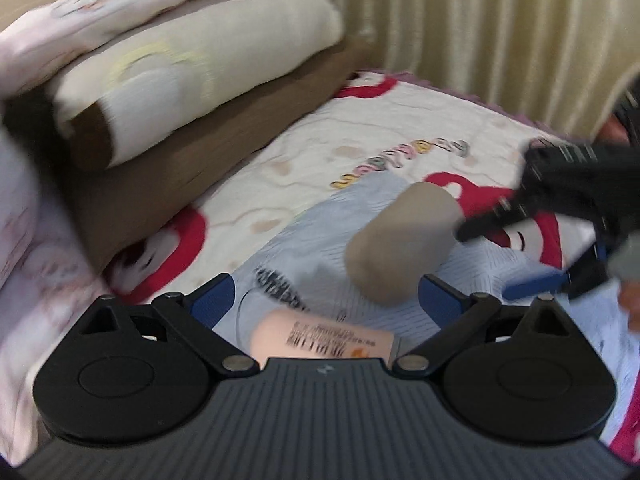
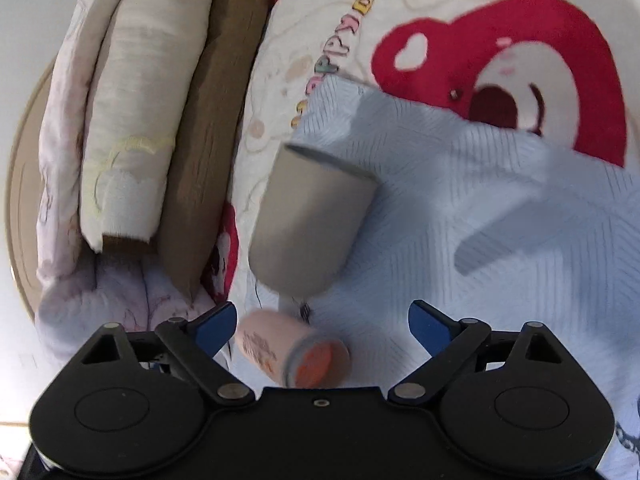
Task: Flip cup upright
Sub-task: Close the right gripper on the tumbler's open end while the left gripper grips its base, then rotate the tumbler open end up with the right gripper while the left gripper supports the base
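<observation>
A beige cup [image 1: 400, 240] lies on its side on a light blue cloth [image 1: 472, 280] on the bed. In the right wrist view the cup [image 2: 308, 220] points its open rim away and its closed base toward me. My left gripper [image 1: 326, 292] is open, with the cup just ahead of its right blue finger [image 1: 440, 294]. My right gripper [image 2: 322, 322] is open and empty, just short of the cup's base. The right gripper also shows in the left wrist view [image 1: 516, 258], close to the cup's right side.
A pink tube with a barcode label [image 1: 324, 338] lies on the cloth near both grippers, and shows in the right wrist view [image 2: 296, 356]. Folded bedding and a brown cushion [image 1: 192, 168] line the left. A curtain [image 1: 500, 32] hangs behind the quilted bedspread [image 1: 360, 128].
</observation>
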The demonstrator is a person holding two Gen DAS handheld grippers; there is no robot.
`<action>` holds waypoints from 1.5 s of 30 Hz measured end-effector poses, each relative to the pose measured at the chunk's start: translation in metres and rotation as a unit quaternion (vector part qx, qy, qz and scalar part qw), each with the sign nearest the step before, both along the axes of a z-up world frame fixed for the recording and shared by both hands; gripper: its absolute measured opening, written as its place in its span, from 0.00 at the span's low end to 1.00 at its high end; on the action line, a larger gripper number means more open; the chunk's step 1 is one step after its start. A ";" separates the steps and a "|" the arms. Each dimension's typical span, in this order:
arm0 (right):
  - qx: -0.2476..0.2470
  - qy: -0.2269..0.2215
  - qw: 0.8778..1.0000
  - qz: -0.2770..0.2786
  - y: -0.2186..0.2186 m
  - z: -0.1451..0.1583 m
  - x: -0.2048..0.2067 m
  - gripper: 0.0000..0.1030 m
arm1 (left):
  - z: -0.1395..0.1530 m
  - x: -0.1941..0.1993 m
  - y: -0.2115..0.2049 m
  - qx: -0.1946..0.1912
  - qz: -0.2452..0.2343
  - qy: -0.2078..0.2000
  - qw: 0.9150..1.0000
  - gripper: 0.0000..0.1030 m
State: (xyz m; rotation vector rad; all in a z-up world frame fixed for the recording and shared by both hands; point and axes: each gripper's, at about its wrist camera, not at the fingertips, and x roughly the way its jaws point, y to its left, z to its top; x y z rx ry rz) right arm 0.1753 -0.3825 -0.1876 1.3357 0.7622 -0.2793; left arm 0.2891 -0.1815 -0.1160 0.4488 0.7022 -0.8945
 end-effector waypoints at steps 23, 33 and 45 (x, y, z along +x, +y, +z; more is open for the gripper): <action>0.083 0.071 0.993 -0.050 -0.042 -0.034 0.064 0.94 | -0.021 0.029 -0.081 0.033 -0.151 0.039 0.987 0.86; 0.056 0.087 0.992 -0.069 -0.055 -0.028 0.078 0.94 | -0.035 0.037 -0.086 0.041 -0.174 0.091 0.980 0.67; 0.025 0.116 0.993 -0.030 -0.054 -0.030 0.084 0.90 | -0.034 0.045 -0.088 0.031 -0.152 0.157 0.975 0.55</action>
